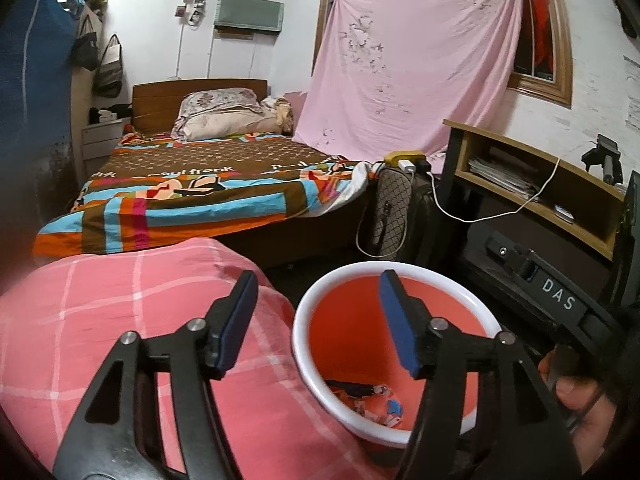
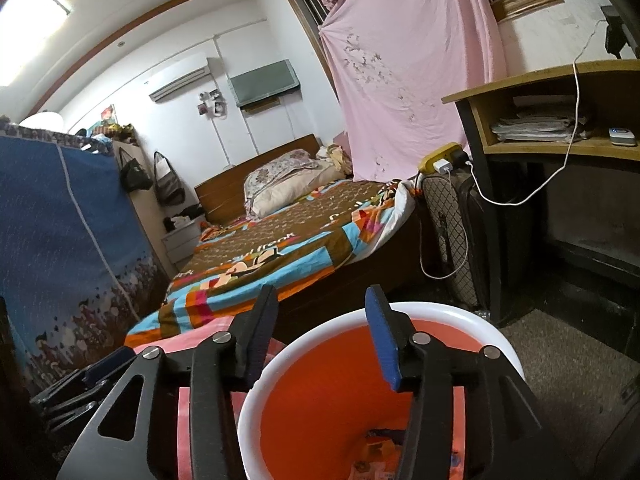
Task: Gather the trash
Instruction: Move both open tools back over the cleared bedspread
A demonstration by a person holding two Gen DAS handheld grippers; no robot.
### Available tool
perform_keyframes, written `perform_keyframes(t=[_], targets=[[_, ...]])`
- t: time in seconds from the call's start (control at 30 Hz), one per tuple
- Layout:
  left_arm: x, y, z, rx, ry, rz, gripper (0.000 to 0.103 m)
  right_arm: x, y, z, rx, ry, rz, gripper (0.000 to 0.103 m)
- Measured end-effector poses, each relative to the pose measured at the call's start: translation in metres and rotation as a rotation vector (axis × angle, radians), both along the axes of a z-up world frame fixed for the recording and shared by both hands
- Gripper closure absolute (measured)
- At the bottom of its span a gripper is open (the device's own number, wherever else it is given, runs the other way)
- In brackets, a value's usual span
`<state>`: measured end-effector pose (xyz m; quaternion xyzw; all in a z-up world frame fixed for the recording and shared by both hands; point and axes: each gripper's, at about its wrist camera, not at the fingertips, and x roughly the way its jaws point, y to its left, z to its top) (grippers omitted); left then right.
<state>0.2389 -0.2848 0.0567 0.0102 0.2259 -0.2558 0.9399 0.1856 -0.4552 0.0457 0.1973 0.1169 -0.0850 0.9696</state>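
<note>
Both tools hang over the orange bin (image 1: 340,320), fingers spread apart and gripping nothing. Below the left tool (image 1: 318,324) the trash scraps (image 1: 368,400) lie at the bin's bottom; the right tool (image 2: 322,336) straddles the white rim, likely because each has just dropped its load there.

Dim indoor light, sharp mid-frame. A ceiling lamp (image 2: 44,0) glares at the right wrist view's upper left. Fisheye bending and dark vignetting crowd all edges.
</note>
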Motion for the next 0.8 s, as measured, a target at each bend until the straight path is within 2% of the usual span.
perform_keyframes(t=[0.13, 0.2, 0.27, 0.37, 0.53, 0.63, 0.8], targets=[[0.0, 0.01, 0.002, 0.002, -0.01, 0.036, 0.044, 0.001, 0.003, 0.001, -0.009, 0.0, 0.001, 0.054], [0.002, 0.017, 0.004, -0.007, -0.012, 0.053, 0.04, 0.002, 0.005, 0.001, -0.015, 0.0, 0.003, 0.045], [0.002, 0.023, 0.005, -0.016, -0.015, 0.074, 0.036, 0.002, 0.007, 0.002, -0.014, -0.01, 0.006, 0.026], [0.003, 0.034, 0.007, -0.029, -0.018, 0.104, 0.03, 0.001, 0.01, 0.004, -0.015, -0.032, 0.015, 0.022], [0.003, 0.051, 0.008, -0.044, -0.049, 0.169, 0.013, 0.003, 0.022, 0.007, -0.054, -0.041, 0.032, 0.014], [0.001, 0.062, 0.007, -0.056, -0.071, 0.202, 0.012, 0.005, 0.029, 0.008, -0.081, -0.041, 0.052, 0.0], [0.003, 0.078, 0.004, -0.063, -0.069, 0.248, 0.012, 0.007, 0.044, 0.01, -0.126, -0.052, 0.081, 0.0]])
